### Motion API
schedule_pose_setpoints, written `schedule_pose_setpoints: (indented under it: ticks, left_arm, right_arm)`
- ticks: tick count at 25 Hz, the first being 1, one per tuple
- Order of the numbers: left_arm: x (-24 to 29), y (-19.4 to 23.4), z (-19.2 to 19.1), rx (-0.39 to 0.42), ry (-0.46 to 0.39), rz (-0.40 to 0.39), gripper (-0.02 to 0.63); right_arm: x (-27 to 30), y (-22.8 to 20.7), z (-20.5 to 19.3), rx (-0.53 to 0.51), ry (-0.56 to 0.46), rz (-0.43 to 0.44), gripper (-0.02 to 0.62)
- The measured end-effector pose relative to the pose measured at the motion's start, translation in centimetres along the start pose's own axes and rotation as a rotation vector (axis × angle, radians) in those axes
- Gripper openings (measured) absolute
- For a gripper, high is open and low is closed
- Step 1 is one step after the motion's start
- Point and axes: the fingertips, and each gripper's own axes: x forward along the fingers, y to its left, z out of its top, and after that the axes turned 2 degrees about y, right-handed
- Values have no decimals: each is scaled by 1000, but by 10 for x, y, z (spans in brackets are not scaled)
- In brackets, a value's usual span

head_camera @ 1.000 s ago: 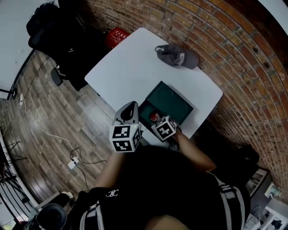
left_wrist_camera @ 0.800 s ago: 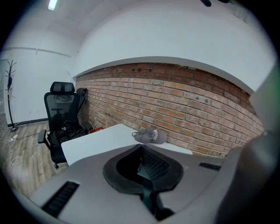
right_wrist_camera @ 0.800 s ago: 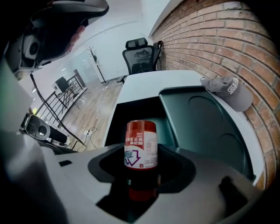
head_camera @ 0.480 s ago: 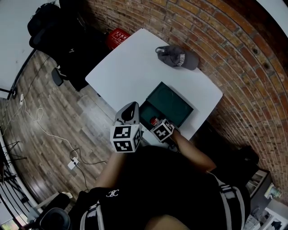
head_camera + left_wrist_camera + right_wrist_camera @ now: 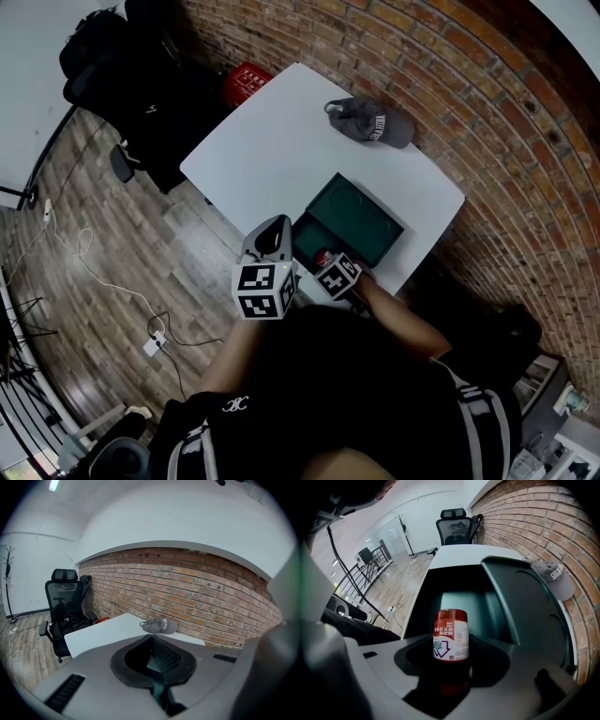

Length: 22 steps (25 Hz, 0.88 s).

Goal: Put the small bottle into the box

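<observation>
right tool (image 5: 451, 651) clamps the small bottle (image 5: 451, 627) at the open box (image 5: 487, 562); left tool (image 5: 151, 638) pinched closed.

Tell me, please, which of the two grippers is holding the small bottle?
The right gripper: its fingers are shut on the small red bottle, whereas the left gripper has its fingers closed together with nothing between them.

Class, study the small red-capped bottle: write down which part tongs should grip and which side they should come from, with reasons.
Grip the small bottle low on its round body, from the side, one jaw on each flank. It stands upright, and its straight walls probably seat the jaws better than the red lid. The right tongs hold it this way.
</observation>
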Motion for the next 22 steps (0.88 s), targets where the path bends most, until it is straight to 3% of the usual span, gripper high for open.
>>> schedule_pose_setpoints:
  ticks: [16, 19, 22]
  left_arm:
    - [7, -3, 0, 5, 6, -24, 9]
    - [7, -4, 0, 4, 8, -23, 9]
    - [7, -5, 1, 5, 8, -23, 9]
  right_arm:
    - [-4, 7, 9, -22, -45, 22, 230]
    - [-16, 12, 20, -19, -120, 61, 230]
    - [-37, 5, 40, -15, -255, 31, 198]
